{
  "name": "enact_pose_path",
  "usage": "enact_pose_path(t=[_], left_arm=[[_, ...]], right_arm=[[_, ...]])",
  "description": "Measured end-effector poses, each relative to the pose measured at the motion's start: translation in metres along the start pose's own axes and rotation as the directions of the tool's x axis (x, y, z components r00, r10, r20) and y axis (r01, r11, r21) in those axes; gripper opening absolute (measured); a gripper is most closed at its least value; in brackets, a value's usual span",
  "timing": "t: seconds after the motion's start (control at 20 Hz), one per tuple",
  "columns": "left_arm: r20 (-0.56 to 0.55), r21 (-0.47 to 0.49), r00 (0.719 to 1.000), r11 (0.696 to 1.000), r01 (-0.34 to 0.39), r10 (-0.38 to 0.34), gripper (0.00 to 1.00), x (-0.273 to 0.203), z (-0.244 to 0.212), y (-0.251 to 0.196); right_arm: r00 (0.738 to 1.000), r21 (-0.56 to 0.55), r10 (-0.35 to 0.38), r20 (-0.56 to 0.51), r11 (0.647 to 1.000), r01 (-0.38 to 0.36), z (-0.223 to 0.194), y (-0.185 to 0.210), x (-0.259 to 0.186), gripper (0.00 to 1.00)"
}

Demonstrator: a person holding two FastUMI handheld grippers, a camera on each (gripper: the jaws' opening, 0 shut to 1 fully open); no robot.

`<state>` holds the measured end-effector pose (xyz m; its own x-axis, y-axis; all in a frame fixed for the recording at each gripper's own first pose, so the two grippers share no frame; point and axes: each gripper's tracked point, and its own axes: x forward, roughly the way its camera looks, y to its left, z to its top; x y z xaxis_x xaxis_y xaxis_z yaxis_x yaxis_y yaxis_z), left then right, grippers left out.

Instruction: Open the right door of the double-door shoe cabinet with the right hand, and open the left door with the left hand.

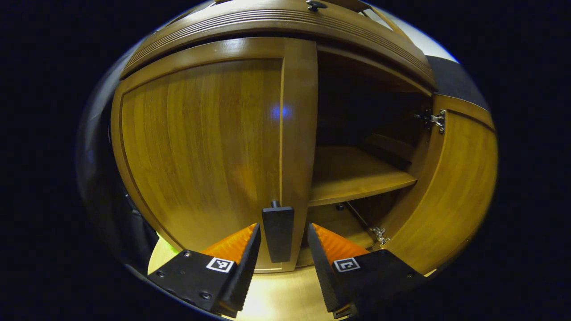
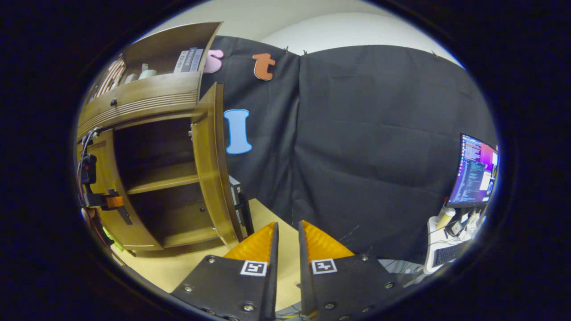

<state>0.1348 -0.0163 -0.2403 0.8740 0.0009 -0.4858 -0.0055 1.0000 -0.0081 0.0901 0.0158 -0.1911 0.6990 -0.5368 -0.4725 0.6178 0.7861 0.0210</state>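
Note:
The wooden shoe cabinet [image 1: 276, 26] is close ahead in the left gripper view. Its left door [image 1: 200, 147] lies against the cabinet front. A black handle [image 1: 277, 232] stands on that door's inner edge. My left gripper [image 1: 283, 232] is open, with one finger on each side of the handle and a small gap to each. The right door [image 1: 455, 187] is swung wide open, baring a shelf [image 1: 357, 174]. In the right gripper view the cabinet [image 2: 151, 178] is off to the left, with the left gripper [image 2: 107, 201] at its left door. My right gripper [image 2: 287, 225] hangs clear of the open right door [image 2: 214, 169], its fingers slightly apart and empty.
Black cloth [image 2: 379, 147] hangs behind and to the right of the cabinet. A lit monitor [image 2: 475, 171] and a keyboard [image 2: 448, 254] sit on a desk at the far right. The floor [image 2: 178, 267] is pale wood. Books stand on the cabinet's upper shelf [image 2: 187, 60].

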Motion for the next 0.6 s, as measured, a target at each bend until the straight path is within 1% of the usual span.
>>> enact_pose_path(t=[0.05,0.2,0.6], left_arm=[[0.000,0.001,1.000,1.000,-0.011,0.011,0.65,0.003,0.000,0.002],[-0.004,-0.004,1.000,1.000,-0.004,0.004,0.36,0.002,0.000,0.005],[-0.003,-0.017,1.000,1.000,0.005,-0.005,0.35,0.004,-0.003,0.002]], right_arm=[[1.000,0.001,0.002,0.005,1.000,-0.002,0.002,0.001,0.000,0.22],[1.000,0.004,0.017,0.020,1.000,-0.017,0.007,0.006,0.001,0.22],[0.998,-0.006,0.068,0.011,0.998,-0.068,0.005,0.019,-0.001,0.22]])
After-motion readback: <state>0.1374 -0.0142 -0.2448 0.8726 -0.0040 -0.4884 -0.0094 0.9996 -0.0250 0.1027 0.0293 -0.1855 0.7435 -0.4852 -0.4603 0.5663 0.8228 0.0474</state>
